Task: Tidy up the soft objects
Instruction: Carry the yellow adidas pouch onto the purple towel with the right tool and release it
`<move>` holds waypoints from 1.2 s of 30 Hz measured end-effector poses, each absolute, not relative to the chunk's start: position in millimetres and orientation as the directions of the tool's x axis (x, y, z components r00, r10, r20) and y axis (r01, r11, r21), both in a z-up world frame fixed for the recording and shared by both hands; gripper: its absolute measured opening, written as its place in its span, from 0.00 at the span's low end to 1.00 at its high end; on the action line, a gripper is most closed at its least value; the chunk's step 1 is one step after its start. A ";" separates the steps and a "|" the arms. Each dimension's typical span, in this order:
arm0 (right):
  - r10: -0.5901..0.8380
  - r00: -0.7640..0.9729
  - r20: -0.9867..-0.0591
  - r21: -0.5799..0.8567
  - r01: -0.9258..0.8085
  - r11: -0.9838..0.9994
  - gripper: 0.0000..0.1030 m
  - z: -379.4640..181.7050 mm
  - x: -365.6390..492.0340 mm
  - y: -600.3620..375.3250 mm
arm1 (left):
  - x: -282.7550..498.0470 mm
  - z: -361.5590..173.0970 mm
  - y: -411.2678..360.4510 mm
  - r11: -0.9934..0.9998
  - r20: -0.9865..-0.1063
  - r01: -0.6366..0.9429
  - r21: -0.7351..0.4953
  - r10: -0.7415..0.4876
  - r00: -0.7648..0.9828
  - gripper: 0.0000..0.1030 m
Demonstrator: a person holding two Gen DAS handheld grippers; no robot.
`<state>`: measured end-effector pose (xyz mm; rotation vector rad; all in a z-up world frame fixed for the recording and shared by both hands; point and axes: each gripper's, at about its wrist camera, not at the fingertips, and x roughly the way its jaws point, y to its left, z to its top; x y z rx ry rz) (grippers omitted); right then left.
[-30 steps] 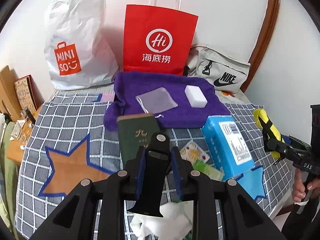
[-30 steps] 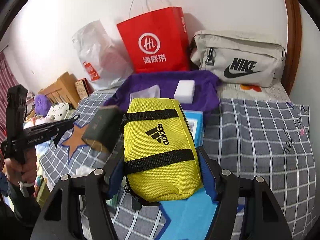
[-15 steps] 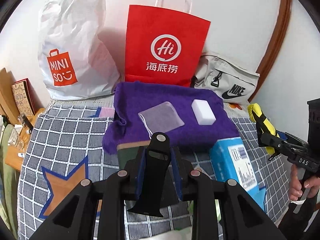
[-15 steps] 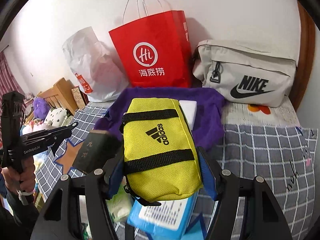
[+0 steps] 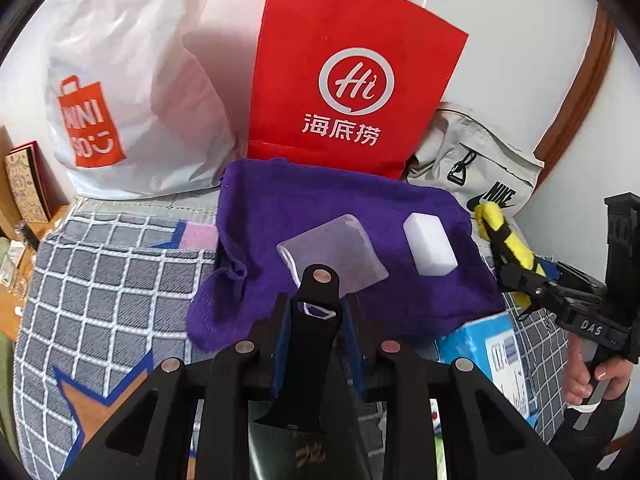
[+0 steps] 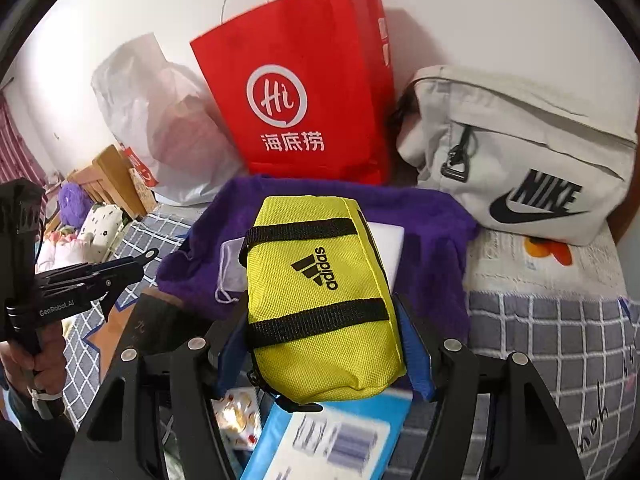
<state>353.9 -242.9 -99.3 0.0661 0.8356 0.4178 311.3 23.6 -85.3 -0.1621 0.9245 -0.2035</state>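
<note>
On the bed: we carry one item in each gripper toward the bags at the wall.
Change: over the last second both cameras have closed in on the red bag [image 6: 304, 92]; the purple towel [image 5: 320, 208] now fills mid-frame, and the green pouch has sunk to the bottom edge of the left view.
Meaning: we judge both loads are in transit toward a bag, neither yet released.
Right gripper [image 6: 324, 344]: fingers [image 6: 416, 356] closed on the yellow pouch [image 6: 320, 296], held above the blue pack [image 6: 328, 440].
Left gripper [image 5: 316, 344]: fingers closed on the green pouch [image 5: 308, 432]; a black piece stands between them.
Towel load: a clear pouch [image 5: 336, 252] and a white block [image 5: 430, 246] lie on it, apart.
Around: white plastic bag [image 5: 132, 92] left of the red bag, grey Nike bag [image 6: 520, 152] right of it, all against the wall.
In the way: the towel and its two items lie between us and the bags; the red bag's mouth is high, so we must lift over its rim.
</note>
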 end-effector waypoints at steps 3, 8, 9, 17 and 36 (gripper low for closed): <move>0.381 0.578 -0.721 0.204 -0.349 0.915 0.64 -105.6 368.9 -235.6 | 326.6 -90.2 18.9 0.969 -0.781 0.108 -0.222 -0.243 0.575 0.24; 0.358 0.557 -0.749 0.164 -0.368 0.915 0.64 -116.7 387.5 -226.5 | 349.3 -97.8 10.7 0.970 -0.797 0.118 -0.214 -0.243 0.553 0.24; 0.356 0.553 -0.753 0.163 -0.367 0.916 0.64 -119.2 391.2 -226.2 | 354.2 -99.7 8.9 0.969 -0.800 0.121 -0.216 -0.247 0.547 0.24; 0.323 0.523 -0.789 0.137 -0.364 0.921 0.64 -136.1 411.4 -224.8 | 380.1 -114.9 -0.3 0.968 -0.825 0.132 -0.213 -0.251 0.507 0.24; 0.312 0.475 -0.823 0.138 -0.366 0.920 0.66 -157.5 423.1 -224.3 | 403.9 -143.6 -6.7 0.970 -0.872 0.124 -0.209 -0.242 0.425 0.25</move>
